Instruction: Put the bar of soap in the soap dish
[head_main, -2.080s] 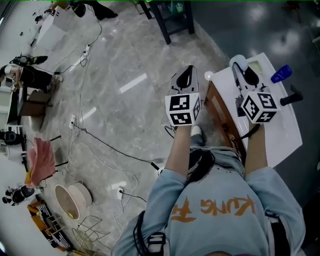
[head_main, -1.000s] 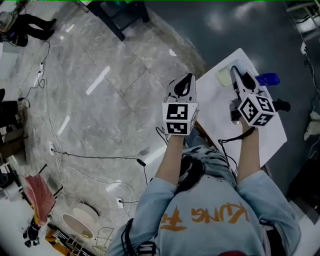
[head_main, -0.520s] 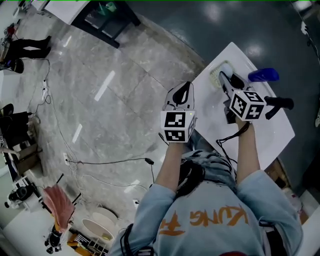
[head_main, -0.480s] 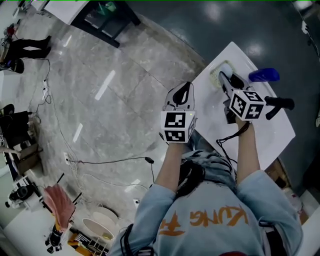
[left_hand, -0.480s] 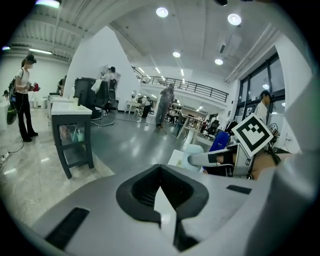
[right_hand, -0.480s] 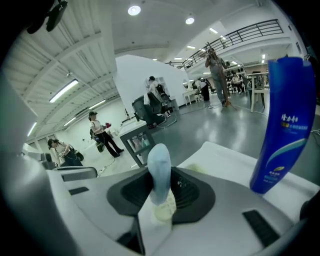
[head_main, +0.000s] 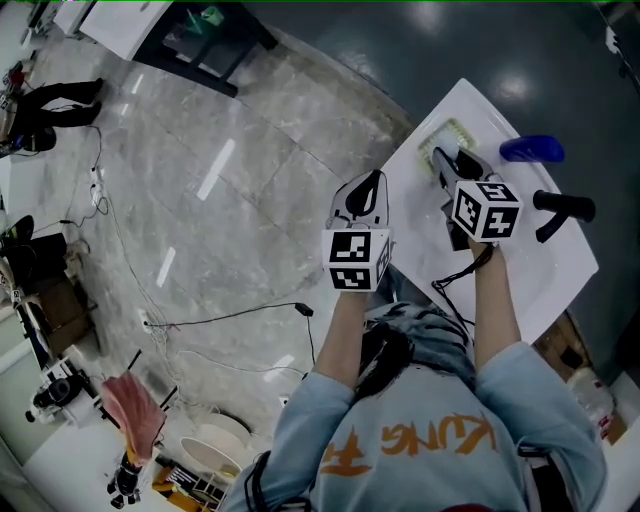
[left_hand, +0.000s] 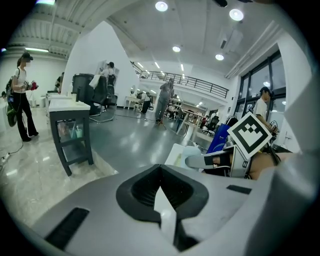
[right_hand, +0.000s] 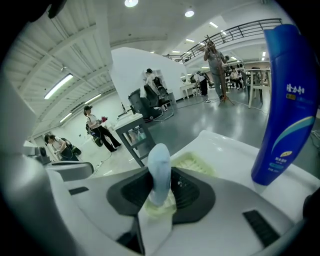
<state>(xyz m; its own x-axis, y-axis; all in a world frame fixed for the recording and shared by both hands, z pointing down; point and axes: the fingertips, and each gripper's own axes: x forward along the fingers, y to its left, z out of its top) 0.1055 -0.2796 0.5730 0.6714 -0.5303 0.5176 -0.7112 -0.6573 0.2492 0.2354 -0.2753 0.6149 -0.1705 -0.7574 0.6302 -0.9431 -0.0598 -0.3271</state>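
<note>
A pale blue bar of soap (right_hand: 159, 167) stands on edge between the jaws of my right gripper (right_hand: 161, 196), which is shut on it. Just beyond the soap lies the pale green ribbed soap dish (right_hand: 196, 163) on the white table (right_hand: 235, 150). In the head view my right gripper (head_main: 446, 162) hovers at the near edge of the soap dish (head_main: 448, 133), by the table's far left corner. My left gripper (head_main: 366, 192) hangs over the floor left of the table (head_main: 545, 270); its jaws (left_hand: 160, 187) are shut with nothing between them.
A tall blue bottle (right_hand: 285, 100) stands on the table right of the dish, also visible as the blue bottle (head_main: 531, 149) in the head view. A black handle-like object (head_main: 563, 210) lies near the table's right edge. Cables trail over the marble floor (head_main: 230, 200); people stand far off.
Both grippers have come down. The right one, still holding the soap, has sunk toward the soap dish at the table's corner. The left one has stayed beside the table edge.
</note>
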